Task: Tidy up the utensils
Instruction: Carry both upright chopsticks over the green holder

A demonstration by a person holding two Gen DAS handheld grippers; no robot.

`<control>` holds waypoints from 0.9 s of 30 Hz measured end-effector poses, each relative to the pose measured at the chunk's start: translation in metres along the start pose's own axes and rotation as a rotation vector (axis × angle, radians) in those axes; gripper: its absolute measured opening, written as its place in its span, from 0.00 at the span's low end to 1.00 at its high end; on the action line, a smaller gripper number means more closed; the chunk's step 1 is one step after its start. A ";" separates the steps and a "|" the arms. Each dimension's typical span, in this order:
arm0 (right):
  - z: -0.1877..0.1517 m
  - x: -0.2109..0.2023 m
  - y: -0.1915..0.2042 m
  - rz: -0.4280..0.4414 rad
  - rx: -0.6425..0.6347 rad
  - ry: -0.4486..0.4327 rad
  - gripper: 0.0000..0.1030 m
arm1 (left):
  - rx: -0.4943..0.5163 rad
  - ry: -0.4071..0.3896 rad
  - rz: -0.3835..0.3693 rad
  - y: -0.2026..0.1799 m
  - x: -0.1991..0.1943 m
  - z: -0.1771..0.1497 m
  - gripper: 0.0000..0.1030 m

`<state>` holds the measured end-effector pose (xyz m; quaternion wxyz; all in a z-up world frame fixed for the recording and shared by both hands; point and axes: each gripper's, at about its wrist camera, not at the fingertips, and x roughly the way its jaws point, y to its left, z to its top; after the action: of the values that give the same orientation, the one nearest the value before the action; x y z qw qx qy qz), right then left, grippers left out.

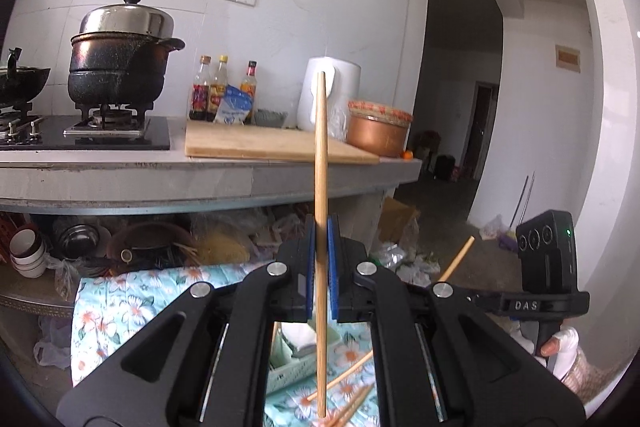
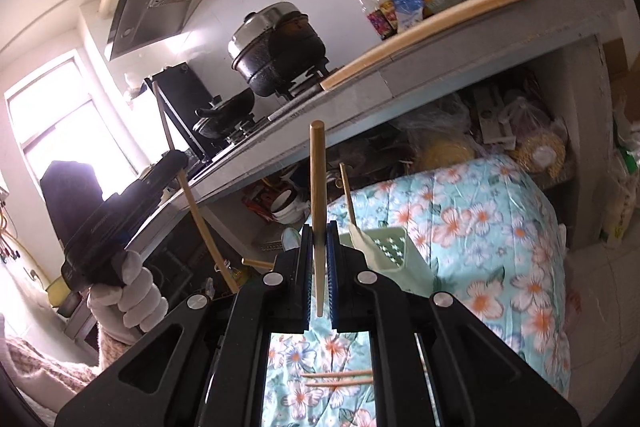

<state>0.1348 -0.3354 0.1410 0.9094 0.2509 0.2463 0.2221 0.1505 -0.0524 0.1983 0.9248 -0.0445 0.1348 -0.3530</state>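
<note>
My left gripper (image 1: 322, 227) is shut on a long wooden chopstick (image 1: 321, 147) that stands upright between its blue pads. The right gripper (image 2: 320, 231) is likewise shut on a second chopstick (image 2: 317, 179), thick end up. Below lies a floral cloth (image 2: 480, 219) with a pale green utensil holder (image 2: 386, 251); one chopstick (image 2: 347, 195) stands in it. Two loose chopsticks (image 2: 336, 378) lie on the cloth. In the right wrist view, the left gripper (image 2: 120, 211) and its chopstick (image 2: 200, 219) show at left in a gloved hand (image 2: 136, 291). The left wrist view shows the right gripper's body (image 1: 548, 259).
A grey counter (image 1: 200, 179) runs behind, carrying a black pot (image 1: 120, 67) on a gas stove, sauce bottles (image 1: 220, 91), a cutting board (image 1: 260, 143), a white kettle (image 1: 332, 91) and a copper pot (image 1: 378, 131). Bowls (image 1: 28, 251) and bags crowd the shelf under it.
</note>
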 end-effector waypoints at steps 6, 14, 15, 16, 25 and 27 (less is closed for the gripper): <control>0.014 0.000 0.001 -0.010 -0.018 -0.019 0.07 | 0.009 -0.027 0.078 0.015 0.037 -0.004 0.05; 0.021 0.002 -0.013 -0.023 -0.003 -0.021 0.07 | -0.004 0.014 0.217 0.035 0.083 -0.025 0.05; 0.021 0.002 -0.014 -0.023 0.000 -0.020 0.07 | -0.007 0.016 0.224 0.036 0.086 -0.028 0.05; 0.021 0.003 -0.015 -0.023 0.001 -0.018 0.07 | -0.007 0.016 0.234 0.037 0.088 -0.029 0.05; 0.019 0.003 -0.017 -0.023 0.012 -0.015 0.07 | 0.060 0.003 0.316 0.029 0.104 -0.049 0.05; 0.019 0.000 -0.017 -0.028 0.011 -0.018 0.07 | 0.058 0.012 0.318 0.030 0.104 -0.053 0.05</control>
<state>0.1500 -0.3547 0.1456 0.9132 0.2543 0.2431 0.2055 0.2293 -0.0991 0.1198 0.9691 0.0062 0.1354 -0.2061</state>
